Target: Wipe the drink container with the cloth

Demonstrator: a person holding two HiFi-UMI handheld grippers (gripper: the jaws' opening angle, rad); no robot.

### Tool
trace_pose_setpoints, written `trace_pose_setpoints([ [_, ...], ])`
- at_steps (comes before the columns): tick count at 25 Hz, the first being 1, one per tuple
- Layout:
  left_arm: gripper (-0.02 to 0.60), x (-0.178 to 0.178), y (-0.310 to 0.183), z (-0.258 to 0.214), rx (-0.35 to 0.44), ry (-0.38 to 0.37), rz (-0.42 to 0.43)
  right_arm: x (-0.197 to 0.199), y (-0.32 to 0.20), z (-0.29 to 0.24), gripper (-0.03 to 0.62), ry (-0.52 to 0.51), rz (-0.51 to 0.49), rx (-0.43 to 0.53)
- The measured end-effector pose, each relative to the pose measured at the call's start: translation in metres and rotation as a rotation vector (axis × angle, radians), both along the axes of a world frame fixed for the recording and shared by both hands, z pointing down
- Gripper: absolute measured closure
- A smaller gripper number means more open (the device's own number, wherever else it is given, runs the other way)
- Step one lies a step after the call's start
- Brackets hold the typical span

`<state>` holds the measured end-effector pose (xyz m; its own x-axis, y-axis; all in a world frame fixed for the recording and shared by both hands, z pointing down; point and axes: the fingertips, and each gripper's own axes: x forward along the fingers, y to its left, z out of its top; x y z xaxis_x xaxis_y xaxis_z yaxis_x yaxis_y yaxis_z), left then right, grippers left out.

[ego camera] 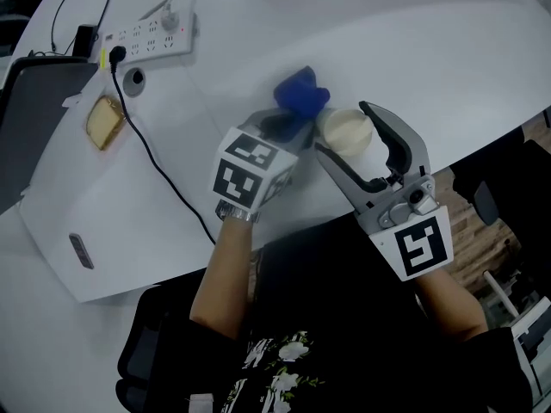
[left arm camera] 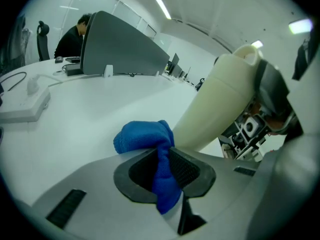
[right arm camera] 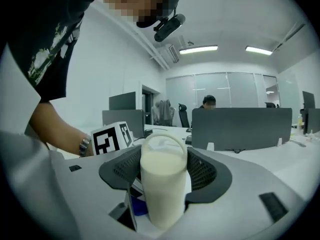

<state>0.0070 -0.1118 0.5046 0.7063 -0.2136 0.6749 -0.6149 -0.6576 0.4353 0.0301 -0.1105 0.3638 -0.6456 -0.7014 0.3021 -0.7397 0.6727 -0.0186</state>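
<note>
Step in hand: wiping, judged to be near first contact. The left hand-held gripper [left arm camera: 164, 156] is clamped on the blue cloth [left arm camera: 147, 139]. The cloth's bunched end sits just beside the cream drink container [right arm camera: 162, 184], which stands upright on the desk [ego camera: 387, 50]. The right hand-held gripper [right arm camera: 163, 156] stands wide, its 2 jaws flanking the container without evident pressure. The next move probably calls for steadying the container, then drawing the cloth along its wall.

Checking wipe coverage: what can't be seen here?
- The drink container base: right gripper view, hidden behind the right gripper body.
- Whether the cloth touches the container: left gripper view, the bunched cloth covers that spot.
- The yellowish item: head view, too small to identify.
</note>
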Motion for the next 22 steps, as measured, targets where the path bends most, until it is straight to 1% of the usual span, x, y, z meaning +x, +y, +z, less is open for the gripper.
trace_pose_setpoints([
  [1, 0.515, -0.002, 0.002, -0.007, -0.010, 0.030, -0.006, 0.002, 0.001, 0.003, 0.315, -0.008, -0.044, -0.033],
  [2, 0.515, -0.004, 0.003, -0.019, -0.018, 0.074, -0.015, 0.003, 0.002, 0.006, 0.315, -0.011, -0.113, -0.065],
  [3, 0.515, -0.006, 0.003, -0.035, -0.019, 0.126, -0.025, 0.003, 0.004, 0.007, 0.315, -0.001, -0.213, -0.086],
  [4, 0.515, -0.009, 0.002, -0.053, -0.014, 0.184, -0.035, 0.002, 0.006, 0.008, 0.315, 0.023, -0.336, -0.091],
  [6, 0.515, -0.010, -0.002, -0.091, -0.001, 0.310, -0.048, -0.001, 0.010, 0.006, 0.315, 0.083, -0.594, -0.066],
  [7, 0.515, -0.009, -0.004, -0.108, 0.005, 0.368, -0.046, -0.002, 0.011, 0.005, 0.316, 0.106, -0.689, -0.055],
  [8, 0.515, -0.006, -0.004, -0.121, 0.012, 0.408, -0.033, -0.002, 0.010, 0.005, 0.315, 0.120, -0.750, -0.055],
  [9, 0.515, -0.003, -0.004, -0.129, 0.021, 0.424, -0.014, -0.002, 0.009, 0.004, 0.316, 0.126, -0.785, -0.061],
  [11, 0.515, 0.001, -0.003, -0.127, 0.032, 0.404, 0.015, -0.003, 0.007, 0.004, 0.316, 0.130, -0.816, -0.075],
  [14, 0.515, 0.002, -0.004, -0.100, -0.004, 0.347, 0.020, -0.005, 0.008, 0.004, 0.316, 0.120, -0.821, -0.087],
  [16, 0.515, 0.002, -0.005, -0.077, -0.020, 0.271, 0.040, -0.005, 0.008, 0.005, 0.315, 0.110, -0.814, -0.095],
  [18, 0.515, 0.004, -0.007, -0.050, -0.031, 0.174, 0.078, -0.004, 0.007, 0.005, 0.316, 0.105, -0.812, -0.099],
  [20, 0.515, 0.007, -0.006, -0.022, -0.059, 0.089, 0.115, -0.004, 0.006, 0.005, 0.315, 0.098, -0.811, -0.095],
  [22, 0.515, 0.008, -0.003, -0.001, -0.081, 0.033, 0.139, -0.006, 0.006, 0.004, 0.315, 0.095, -0.812, -0.085],
])
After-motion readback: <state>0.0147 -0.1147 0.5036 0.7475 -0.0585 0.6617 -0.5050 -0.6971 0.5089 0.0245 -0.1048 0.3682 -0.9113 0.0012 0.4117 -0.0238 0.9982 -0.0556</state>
